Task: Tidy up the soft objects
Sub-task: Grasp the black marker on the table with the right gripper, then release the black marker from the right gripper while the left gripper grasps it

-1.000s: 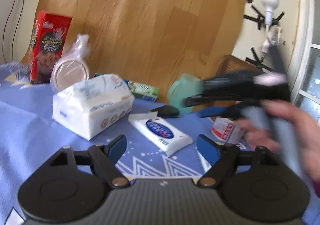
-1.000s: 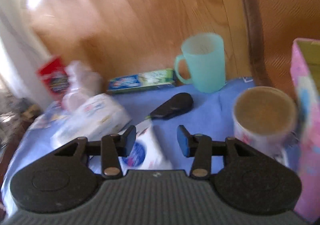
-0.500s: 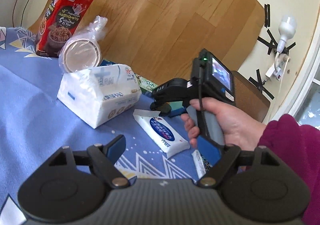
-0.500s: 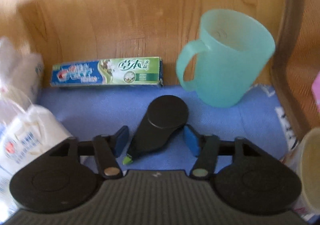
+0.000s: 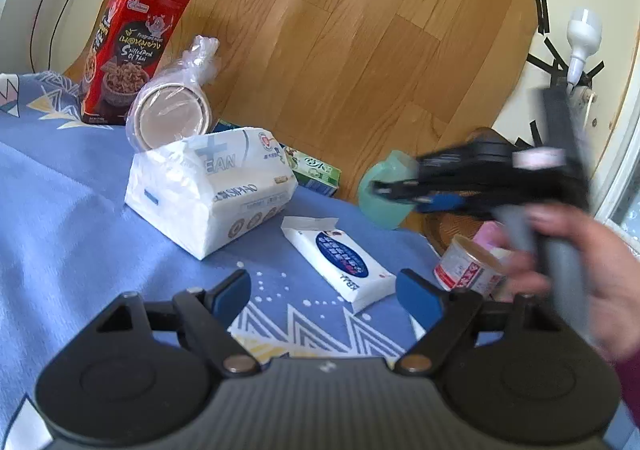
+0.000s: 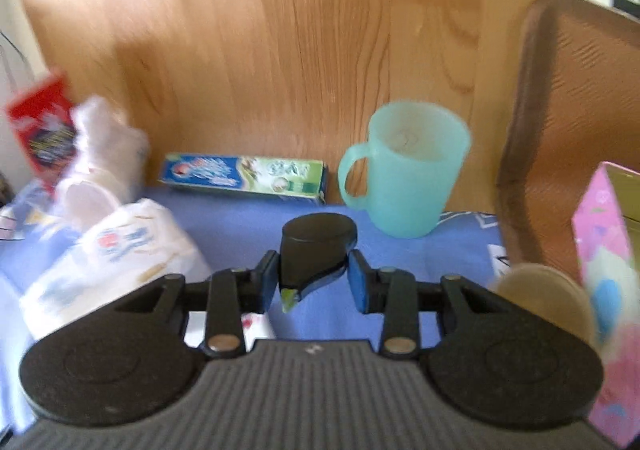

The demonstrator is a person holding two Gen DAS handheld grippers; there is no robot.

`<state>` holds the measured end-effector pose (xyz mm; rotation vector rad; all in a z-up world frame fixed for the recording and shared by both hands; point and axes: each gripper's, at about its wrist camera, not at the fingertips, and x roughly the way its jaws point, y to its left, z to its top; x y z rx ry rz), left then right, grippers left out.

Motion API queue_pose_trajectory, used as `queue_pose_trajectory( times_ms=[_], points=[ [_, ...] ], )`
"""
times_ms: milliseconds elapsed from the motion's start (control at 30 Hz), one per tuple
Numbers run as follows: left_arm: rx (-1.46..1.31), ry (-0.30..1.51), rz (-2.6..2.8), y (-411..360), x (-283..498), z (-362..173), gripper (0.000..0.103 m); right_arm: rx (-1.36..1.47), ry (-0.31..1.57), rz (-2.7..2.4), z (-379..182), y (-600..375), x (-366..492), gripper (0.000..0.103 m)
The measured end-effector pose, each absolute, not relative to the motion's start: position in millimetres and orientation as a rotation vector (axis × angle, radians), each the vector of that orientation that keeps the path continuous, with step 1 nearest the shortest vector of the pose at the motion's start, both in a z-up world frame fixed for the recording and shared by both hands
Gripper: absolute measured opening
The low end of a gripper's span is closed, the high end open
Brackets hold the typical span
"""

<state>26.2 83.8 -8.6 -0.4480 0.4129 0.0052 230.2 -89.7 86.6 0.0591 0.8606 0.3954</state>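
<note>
Right tool [image 6: 314, 282] — blurred — around black highlighter [image 6: 316, 250], grip unclear.

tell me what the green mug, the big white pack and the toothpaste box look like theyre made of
Green mug: probably plastic, matte and slightly translucent, since light glows through its wall.
Big white pack: soft tissue goods in thin glossy plastic film, judging by its wrinkles and shine.
Toothpaste box: printed cardboard with sharp folded edges, apparently slightly glossy.

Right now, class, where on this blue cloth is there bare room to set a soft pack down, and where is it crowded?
Bare cloth lies left of the large white tissue pack. Crowded: the far edge, with the red cereal box, toothpaste box and green mug.
</note>
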Motion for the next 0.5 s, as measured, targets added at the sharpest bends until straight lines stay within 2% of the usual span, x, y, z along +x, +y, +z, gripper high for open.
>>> queue_pose_trajectory(
  times_ms=[233,500],
  points=[
    [-0.382,0.443,0.027,74.7,32.7,-8.0,0.084,0.081,0.773,0.495,113.7,-143.8,126.8,0.04],
    [-0.354,0.502,0.031,70.9,41.9,-11.1,0.087,-0.045,0.763,0.601,81.4,-135.0,28.7,0.04]
  ],
)
